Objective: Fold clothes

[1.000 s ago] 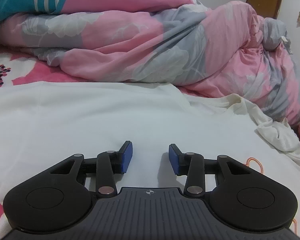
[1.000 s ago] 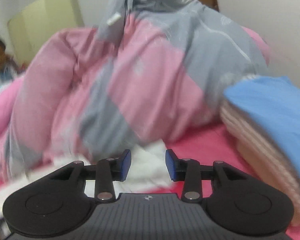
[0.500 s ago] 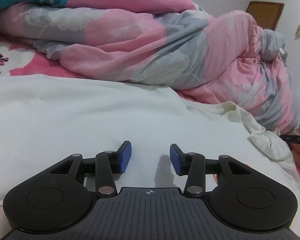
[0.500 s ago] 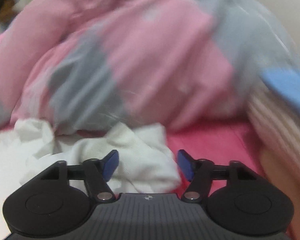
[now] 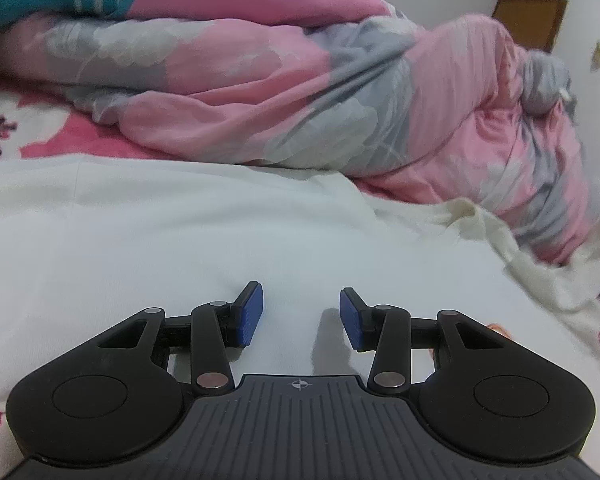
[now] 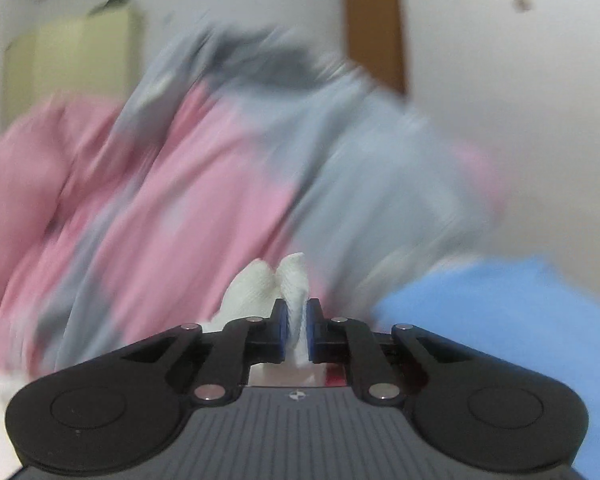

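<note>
White garment: right gripper jaws just closed, pinching it; left gripper jaws spread.

Garment lies before quilt on bed.

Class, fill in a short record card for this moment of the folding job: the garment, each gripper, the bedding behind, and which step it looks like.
garment: white garment spread flat on the bed
left gripper: left gripper with jaws open over the white cloth, nothing between the pads
right gripper: right gripper whose jaws have just been closing, now pinching a bunched fold of the white garment
bedding: pink and grey duvet heaped behind
nearby: blue folded cloth at right
step: probably starting a fold, one end gripped
</note>
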Tool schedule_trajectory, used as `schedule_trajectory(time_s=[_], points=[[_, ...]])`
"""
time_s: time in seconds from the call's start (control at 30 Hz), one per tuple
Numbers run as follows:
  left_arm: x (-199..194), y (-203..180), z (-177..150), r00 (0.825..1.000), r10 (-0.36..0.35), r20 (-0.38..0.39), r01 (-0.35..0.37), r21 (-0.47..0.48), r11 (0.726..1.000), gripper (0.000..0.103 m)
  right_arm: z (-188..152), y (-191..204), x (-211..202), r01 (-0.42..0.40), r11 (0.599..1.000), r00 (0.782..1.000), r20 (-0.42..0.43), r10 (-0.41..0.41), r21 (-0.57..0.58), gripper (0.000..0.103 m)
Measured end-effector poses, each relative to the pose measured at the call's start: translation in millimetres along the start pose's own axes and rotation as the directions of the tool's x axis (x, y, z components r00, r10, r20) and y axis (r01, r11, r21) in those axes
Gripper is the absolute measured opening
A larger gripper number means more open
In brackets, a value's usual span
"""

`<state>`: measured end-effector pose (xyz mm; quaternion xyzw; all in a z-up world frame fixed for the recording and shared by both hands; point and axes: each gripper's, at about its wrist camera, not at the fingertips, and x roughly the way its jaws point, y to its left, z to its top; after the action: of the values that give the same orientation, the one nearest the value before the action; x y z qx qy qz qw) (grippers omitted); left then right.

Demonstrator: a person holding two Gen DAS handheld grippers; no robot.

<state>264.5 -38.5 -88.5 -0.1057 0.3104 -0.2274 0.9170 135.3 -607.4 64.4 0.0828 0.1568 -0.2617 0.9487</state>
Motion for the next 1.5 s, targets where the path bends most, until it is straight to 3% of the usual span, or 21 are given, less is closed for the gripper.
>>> schedule_trajectory(time_s=[0.1, 0.23, 0.43, 0.53, 0.7, 0.83, 0.9, 0.97, 1.03, 1.1, 1.2, 1.3, 1.4, 1.5], points=[[3, -19, 4, 0.996, 0.081, -0.022, -0.078, 0.109, 0.991, 0.042, 24, -31, -10, 0.04, 0.996, 0.998, 0.048, -0.044, 0.083, 0.009], [6, -65, 7, 0.986, 0.169, -0.002, -0.159, 0.33, 0.93, 0.042, 38, -65, -16, 0.073, 0.983, 0.993, 0.076, -0.087, 0.17, 0.009], [42, -159, 23, 0.998, 0.051, -0.027, -0.032, 0.469, 0.882, 0.042, 37, -91, -42, 0.033, 0.964, 0.984, 0.161, -0.077, 0.264, 0.009], [77, -212, 27, 0.997, -0.014, -0.08, 0.052, 0.495, 0.867, 0.042, 35, -101, -61, -0.002, 0.96, 0.977, 0.206, -0.058, 0.281, 0.009], [125, -270, 21, 0.98, -0.11, -0.163, 0.173, 0.451, 0.876, 0.042, 28, -120, -87, -0.07, 0.947, 0.968, 0.25, -0.012, 0.314, 0.009], [152, -297, 7, 0.969, -0.136, -0.205, 0.214, 0.429, 0.877, 0.042, 19, -134, -108, -0.141, 0.932, 0.956, 0.291, 0.04, 0.334, 0.009], [167, -306, 0, 0.96, -0.116, -0.256, 0.22, 0.426, 0.878, 0.042, 13, -142, -113, -0.184, 0.916, 0.948, 0.309, 0.07, 0.356, 0.009], [171, -312, -8, 0.97, -0.092, -0.225, 0.19, 0.463, 0.866, 0.043, 8, -149, -117, -0.235, 0.891, 0.94, 0.322, 0.107, 0.389, 0.009], [168, -312, -5, 0.97, -0.085, -0.228, 0.183, 0.452, 0.873, 0.043, 5, -152, -118, -0.298, 0.863, 0.93, 0.33, 0.165, 0.409, 0.009], [158, -303, 4, 0.965, -0.112, -0.238, 0.201, 0.391, 0.898, 0.043, 7, -150, -121, -0.36, 0.841, 0.912, 0.341, 0.227, 0.404, 0.009], [126, -278, 17, 0.963, -0.152, -0.221, 0.217, 0.312, 0.925, 0.043, 15, -135, -128, -0.488, 0.799, 0.857, 0.365, 0.363, 0.352, 0.009], [79, -245, 28, 0.954, -0.216, -0.207, 0.261, 0.228, 0.938, 0.043, 29, -97, -141, -0.608, 0.766, 0.775, 0.361, 0.518, 0.208, 0.009], [24, -208, 32, 0.945, -0.274, -0.177, 0.304, 0.178, 0.936, 0.043, 42, -44, -151, -0.722, 0.689, 0.671, 0.304, 0.676, 0.064, 0.009], [-30, -172, 29, 0.941, -0.313, -0.13, 0.33, 0.14, 0.933, 0.043, 51, 14, -157, -0.82, 0.569, 0.547, 0.216, 0.809, -0.053, 0.009]])
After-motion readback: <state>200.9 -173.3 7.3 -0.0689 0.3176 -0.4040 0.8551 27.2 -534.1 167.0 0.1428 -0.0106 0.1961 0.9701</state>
